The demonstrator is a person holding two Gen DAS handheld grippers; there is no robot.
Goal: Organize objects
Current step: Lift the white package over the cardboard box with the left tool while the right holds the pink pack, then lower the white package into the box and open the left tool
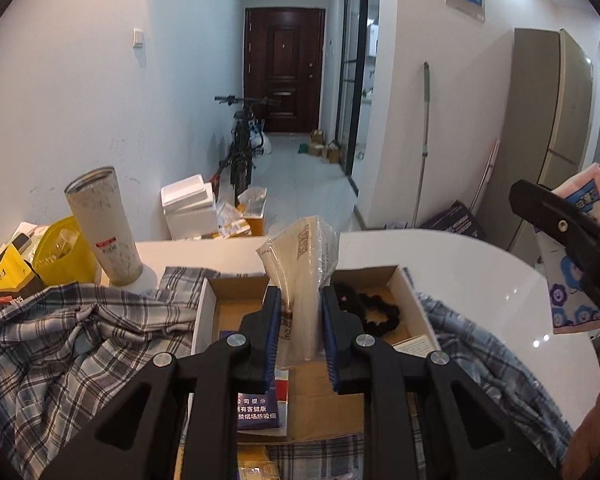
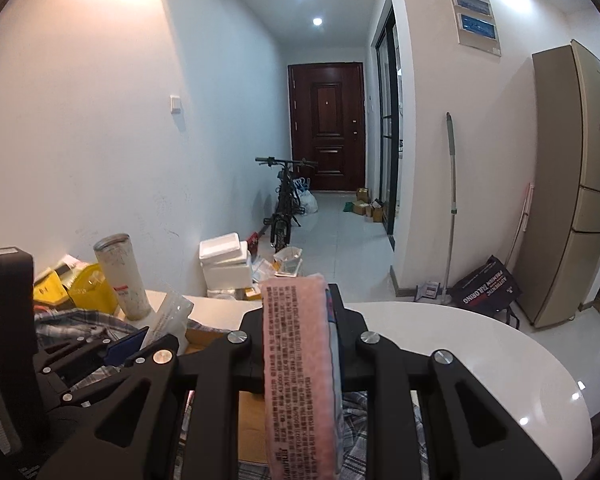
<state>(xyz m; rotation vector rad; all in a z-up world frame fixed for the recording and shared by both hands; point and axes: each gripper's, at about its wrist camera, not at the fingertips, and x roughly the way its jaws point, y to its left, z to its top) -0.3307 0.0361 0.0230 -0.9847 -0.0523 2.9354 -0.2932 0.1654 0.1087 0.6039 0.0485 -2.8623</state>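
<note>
My left gripper point(image 1: 300, 320) is clamped on a clear plastic packet point(image 1: 300, 256), held upright over the open cardboard box point(image 1: 410, 300) on the white table point(image 1: 480, 280), where a black scrunchie point(image 1: 374, 310) lies in the box's far right corner. My right gripper point(image 2: 300, 320) is pinched tight on a pink tissue pack point(image 2: 300, 368), raised above the table's near edge beside the plaid shirt point(image 1: 60, 344).

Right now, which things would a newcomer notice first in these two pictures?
First the left gripper, shut on a clear plastic packet above an open cardboard box holding a black scrunchie. Then the right gripper, clamping a pink pack above the white table.
</note>
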